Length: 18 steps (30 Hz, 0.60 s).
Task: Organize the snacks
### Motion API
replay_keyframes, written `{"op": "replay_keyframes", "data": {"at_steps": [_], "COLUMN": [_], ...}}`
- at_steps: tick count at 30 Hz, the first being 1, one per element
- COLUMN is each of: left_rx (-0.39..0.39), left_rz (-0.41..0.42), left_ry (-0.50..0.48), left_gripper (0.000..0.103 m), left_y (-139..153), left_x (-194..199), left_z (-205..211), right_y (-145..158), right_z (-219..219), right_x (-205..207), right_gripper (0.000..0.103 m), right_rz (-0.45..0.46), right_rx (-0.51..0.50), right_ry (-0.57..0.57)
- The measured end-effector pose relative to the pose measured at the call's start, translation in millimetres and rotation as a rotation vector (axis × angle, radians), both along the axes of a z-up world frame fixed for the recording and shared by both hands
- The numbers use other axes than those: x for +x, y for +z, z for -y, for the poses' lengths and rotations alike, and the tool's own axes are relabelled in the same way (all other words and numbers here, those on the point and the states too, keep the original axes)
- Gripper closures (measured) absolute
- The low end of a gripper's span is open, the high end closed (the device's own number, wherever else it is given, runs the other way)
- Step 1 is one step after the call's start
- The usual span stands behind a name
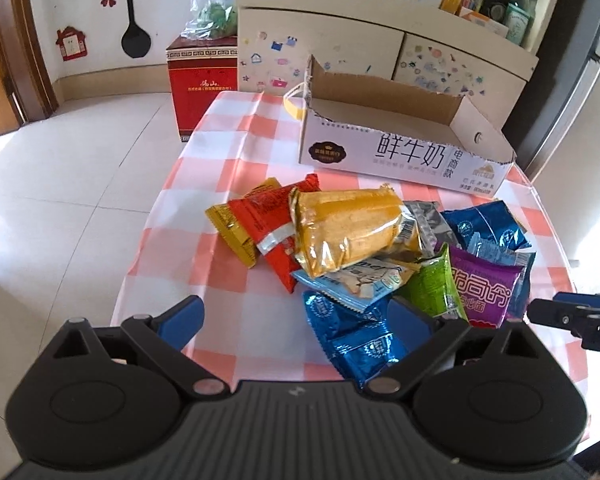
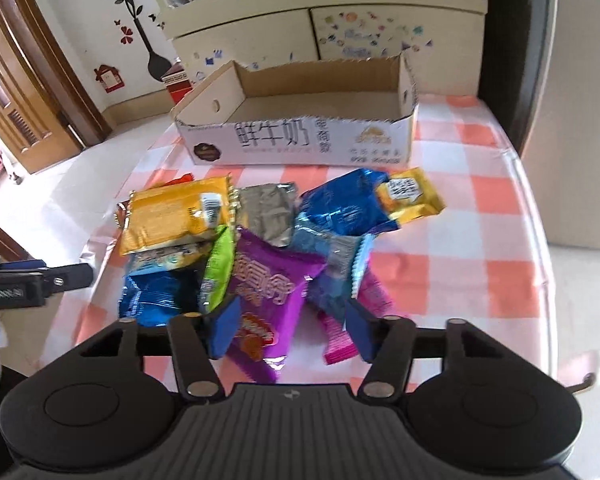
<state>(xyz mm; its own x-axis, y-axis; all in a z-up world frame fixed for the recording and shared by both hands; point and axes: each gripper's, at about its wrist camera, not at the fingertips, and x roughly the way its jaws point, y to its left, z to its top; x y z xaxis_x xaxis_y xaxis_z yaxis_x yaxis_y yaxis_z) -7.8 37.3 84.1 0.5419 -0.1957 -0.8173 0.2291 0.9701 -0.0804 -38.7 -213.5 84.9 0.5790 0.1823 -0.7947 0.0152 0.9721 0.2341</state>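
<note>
Straddling the purple snack packet (image 2: pixel 274 280), the right claw (image 2: pixel 288 328) stands partly spread, pads off it. Snack heap sits just before the empty milk carton box (image 2: pixel 300 136) on the worktop (image 2: pixel 500 240). Left claw (image 1: pixel 296 324) gapes wide over a blue packet (image 1: pixel 352 340).

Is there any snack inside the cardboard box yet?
No. The cardboard box shows only its bare floor, and the snack packets all lie heaped on the checked tablecloth before it.

Snack pile blocks the near table

Bare cloth (image 1: pixel 220 152) lies left; the open box (image 1: pixel 404 156) walls the far side behind the snacks (image 1: pixel 352 232).
</note>
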Motion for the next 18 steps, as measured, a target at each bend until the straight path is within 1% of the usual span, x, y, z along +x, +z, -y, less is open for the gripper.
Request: {"op": "replay_keyframes", "data": {"at_steps": [6, 8, 11, 13, 15, 17, 18], "left_rx": [0.02, 0.041, 0.039, 0.044, 0.05, 0.032, 0.016], "left_rz": [-0.03, -0.032, -0.054, -0.057, -0.058, -0.068, -0.074], "left_ry": [-0.04, -0.042, -0.04, -0.032, -0.021, -0.017, -0.016], "left_gripper": [0.005, 0.005, 0.006, 0.009, 0.015, 0.019, 0.024], "left_y": [-19, -27, -38, -45, -52, -58, -60], "left_x": [-1, 0, 3, 5, 6, 7, 7], "left_z": [28, 37, 45, 48, 49, 48, 47], "right_y": [4, 5, 4, 3, 2, 1, 0], "right_z": [-5, -5, -5, -4, -5, -7, -8], "right_x": [6, 7, 7, 7, 7, 8, 9], "right_gripper": [0.042, 0.042, 0.042, 0.042, 0.042, 0.042, 0.042], "right_rz": [0.035, 0.038, 0.032, 0.03, 0.025, 0.018, 0.016], "right_rx": [-0.005, 0.003, 0.01, 0.019, 0.026, 0.027, 0.032], "right_ry": [-0.059, -0.066, -0.071, -0.072, -0.066, -0.058, -0.052]}}
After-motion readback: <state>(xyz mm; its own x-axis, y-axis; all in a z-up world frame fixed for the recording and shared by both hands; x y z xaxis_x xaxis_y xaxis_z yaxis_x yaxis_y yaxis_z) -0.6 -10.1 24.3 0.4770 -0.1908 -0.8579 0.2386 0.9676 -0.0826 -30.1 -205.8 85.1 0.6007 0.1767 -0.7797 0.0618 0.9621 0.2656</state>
